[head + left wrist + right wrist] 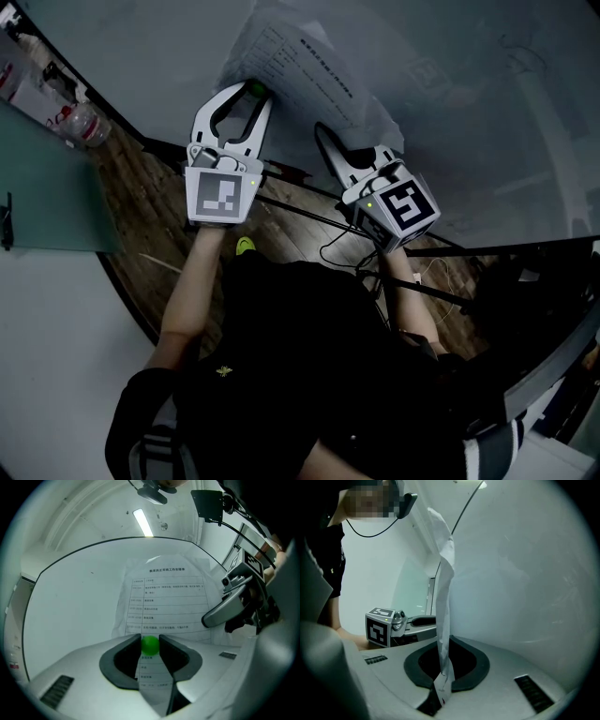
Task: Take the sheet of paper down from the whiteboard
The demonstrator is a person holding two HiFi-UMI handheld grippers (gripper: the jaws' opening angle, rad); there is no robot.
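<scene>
Both held level: left tool [246, 98] clamps green magnet [150, 645]; right tool [442, 682] pinches sheet [168, 602] (edge-on).

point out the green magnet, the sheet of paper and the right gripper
green magnet [150, 645], left gripper view, its rounded face
sheet of paper [171, 599], left gripper view, printed middle
right gripper [442, 686], right gripper view, between its fingertips

The whiteboard [70, 602] carries a printed sheet of paper [168, 602] with a green magnet [150, 645] on it.
</scene>
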